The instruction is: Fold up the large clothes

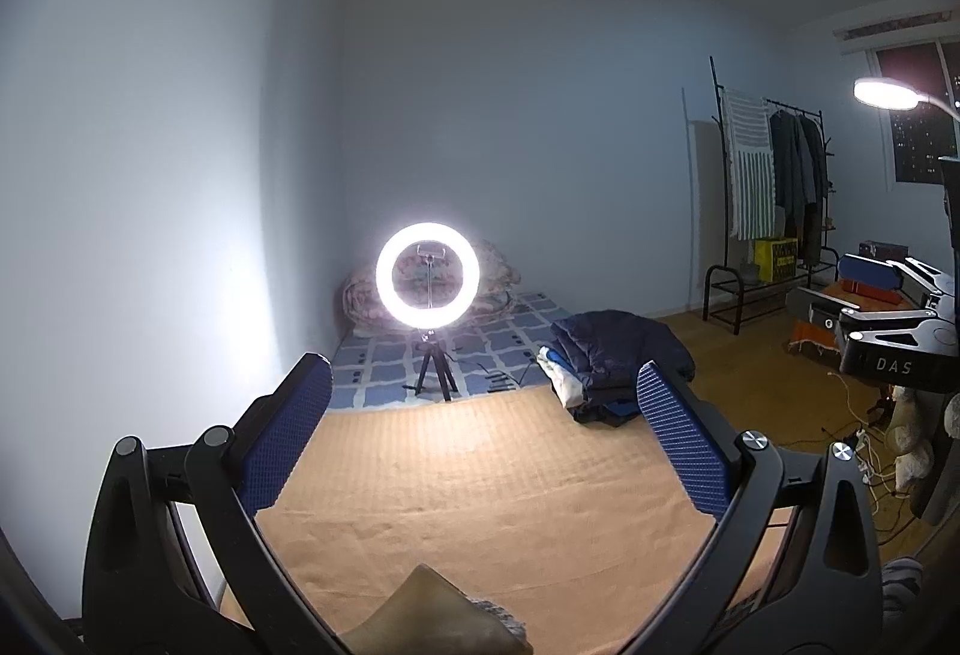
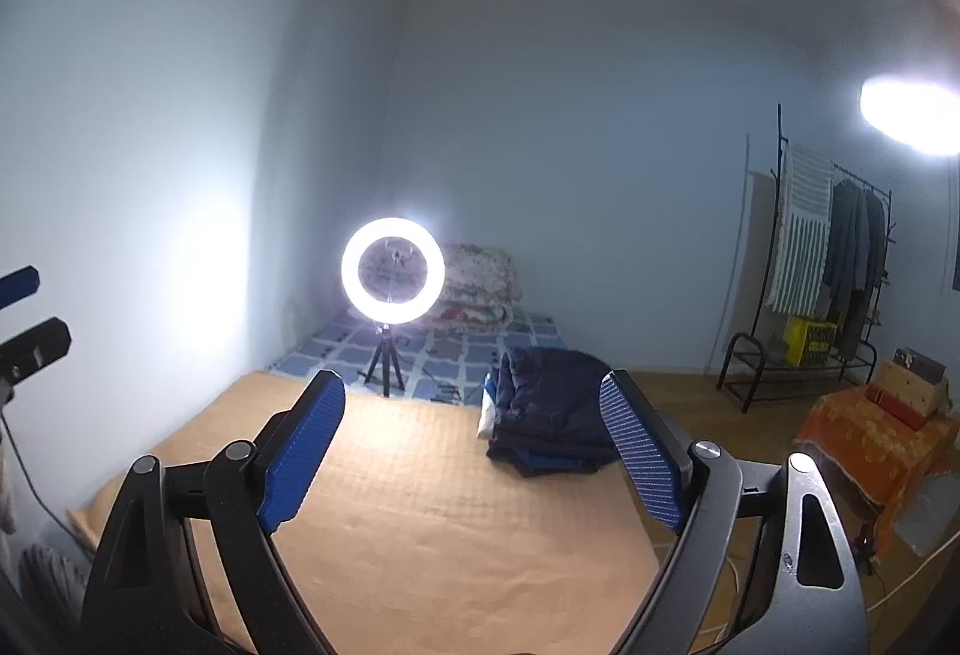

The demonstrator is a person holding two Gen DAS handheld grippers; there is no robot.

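The left tongs [image 1: 483,409] stand wide apart and hold nothing; the blue ribbed pads [image 1: 681,442] frame bare bedding. The right tongs [image 2: 474,421] are likewise spread wide and empty.

Both views look along a bed covered by a tan woven blanket [image 1: 480,487], flat and smooth. Beyond it lies a blue-and-white checked sheet [image 1: 384,373]. On this sheet stands a lit white ring light on a short black tripod [image 1: 427,274], with a floral quilt roll [image 2: 480,283] behind it against the pale blue wall [image 1: 510,115].

The task item, a stack of folded dark navy clothes [image 2: 552,409] with a white piece beneath, rests at the right edge of the bed, where blanket and sheet meet, well apart from both tongs.

On the wooden floor [image 1: 768,349] to the right stands a black metal clothes rack [image 2: 828,265] carrying a striped towel and dark garments. An orange patterned cloth [image 2: 870,433] covers a low object nearby.
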